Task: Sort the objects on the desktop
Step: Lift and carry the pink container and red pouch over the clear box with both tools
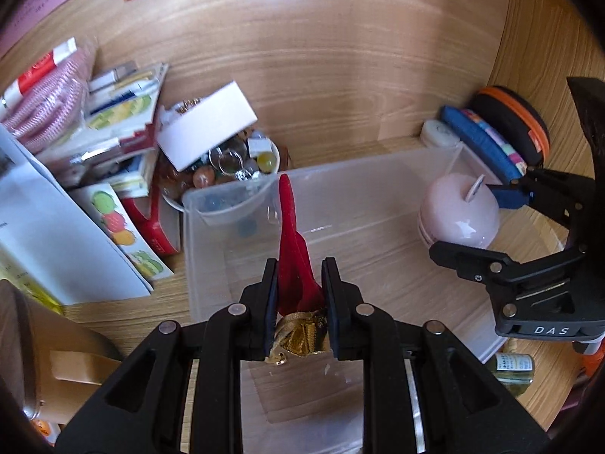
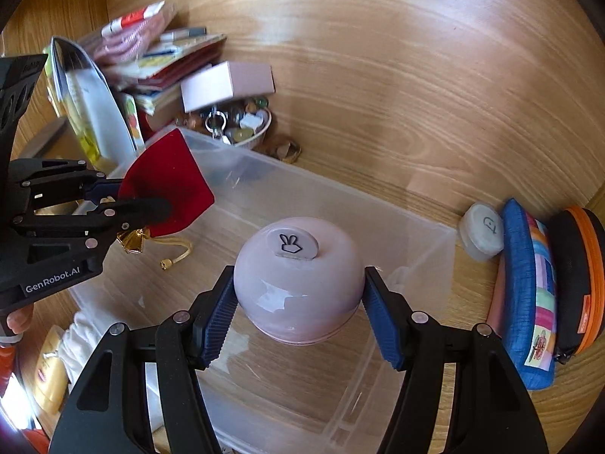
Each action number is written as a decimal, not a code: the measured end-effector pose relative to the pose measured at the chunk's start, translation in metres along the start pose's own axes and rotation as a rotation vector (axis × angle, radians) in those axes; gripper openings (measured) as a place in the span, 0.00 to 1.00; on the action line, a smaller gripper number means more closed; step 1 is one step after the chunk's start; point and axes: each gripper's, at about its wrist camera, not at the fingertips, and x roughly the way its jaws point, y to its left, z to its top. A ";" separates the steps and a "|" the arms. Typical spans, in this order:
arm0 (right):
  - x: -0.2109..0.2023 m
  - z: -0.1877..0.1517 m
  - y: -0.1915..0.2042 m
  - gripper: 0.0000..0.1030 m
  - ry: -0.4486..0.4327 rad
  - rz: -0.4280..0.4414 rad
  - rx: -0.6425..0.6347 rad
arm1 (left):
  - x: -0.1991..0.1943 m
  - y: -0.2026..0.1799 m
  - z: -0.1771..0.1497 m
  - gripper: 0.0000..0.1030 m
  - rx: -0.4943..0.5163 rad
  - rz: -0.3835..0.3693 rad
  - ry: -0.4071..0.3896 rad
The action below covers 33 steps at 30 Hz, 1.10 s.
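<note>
Warm, bright light, heavy fisheye bending, dark corners, soft motion blur.

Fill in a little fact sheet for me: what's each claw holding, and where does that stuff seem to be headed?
Left gripper: shut on red velvet pouch with gold trim
Right gripper: shut on pink round gadget
Position: both over the clear plastic bin
Bin contents: looks bare inside
Likely destination: the bin, probably
Nearby: bowl of beads, blue pouch, orange-rimmed case

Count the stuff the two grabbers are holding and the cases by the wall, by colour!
Red: 1, velvet pouch in left gripper
Pink: 1, round gadget in right gripper
Blue: 1, pencil case
Black-and-orange: 1, zip case
Total: 4
</note>
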 end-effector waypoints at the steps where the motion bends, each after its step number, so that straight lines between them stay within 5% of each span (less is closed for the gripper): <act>1: 0.003 0.000 0.001 0.59 0.011 -0.012 0.003 | 0.001 -0.001 0.000 0.21 -0.001 0.000 0.004; 22: 0.035 0.003 0.019 0.59 0.155 -0.059 -0.036 | 0.015 -0.004 -0.001 0.26 0.048 0.042 0.027; 28: 0.036 0.003 0.019 0.59 0.199 -0.043 -0.022 | 0.015 -0.008 -0.002 0.43 0.064 0.034 0.021; 33: 0.036 0.003 0.019 0.61 0.226 -0.050 -0.017 | 0.013 -0.005 -0.003 0.46 0.063 0.023 0.016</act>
